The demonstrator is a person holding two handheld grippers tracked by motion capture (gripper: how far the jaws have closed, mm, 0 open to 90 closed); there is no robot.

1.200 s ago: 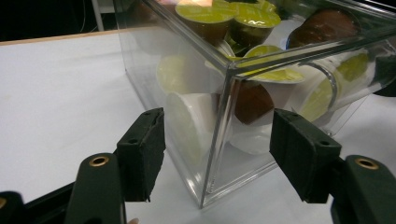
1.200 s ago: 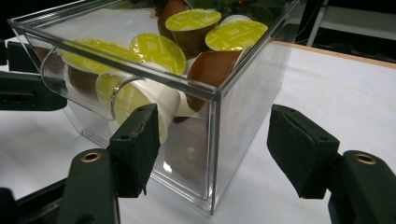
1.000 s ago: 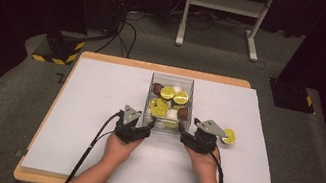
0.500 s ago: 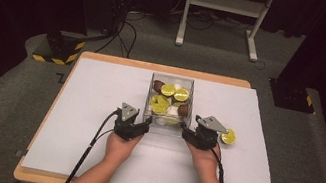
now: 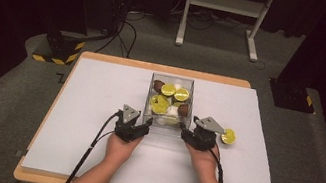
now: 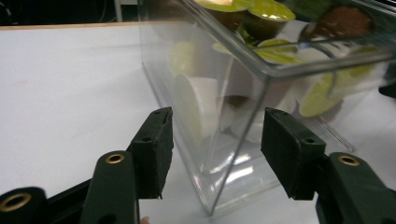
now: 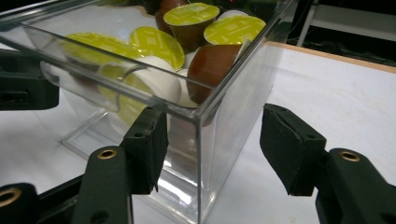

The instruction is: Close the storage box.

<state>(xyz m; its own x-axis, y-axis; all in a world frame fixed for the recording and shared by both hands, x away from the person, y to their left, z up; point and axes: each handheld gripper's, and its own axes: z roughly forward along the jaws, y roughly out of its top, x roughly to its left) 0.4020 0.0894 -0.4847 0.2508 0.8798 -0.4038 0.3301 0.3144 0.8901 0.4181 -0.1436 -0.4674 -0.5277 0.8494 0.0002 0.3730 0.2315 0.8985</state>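
Bench (image 5: 88, 159) with a wooden edge, covered by a white sheet (image 5: 100, 90), seen from the high view; a grey carpeted floor (image 5: 320, 165) surrounds it. Clear plastic box (image 5: 166, 122), rectangular and open-topped, stands upright on the sheet near the middle of the bench, its long axis running away from the person. Coffee capsules (image 5: 174, 92) fill the box in a loose heap: yellow-green lids, brown bodies and white ones. Left gripper (image 5: 145, 128) sits at the box's near left corner and right gripper (image 5: 184, 135) at its near right corner, each held in a hand (image 5: 120, 147) that enters from the bottom edge. In the left gripper view the box's vertical corner edge (image 6: 236, 154) stands between the two spread jaws, which have just been closing; both pads stand apart from the walls. In the right gripper view the jaws, likewise just closing, straddle the other near corner (image 7: 201, 154); the left pad lies just beside the wall, the right pad clear of it. Single yellow-green capsule (image 5: 228, 136) lies on the sheet just right of the right gripper.
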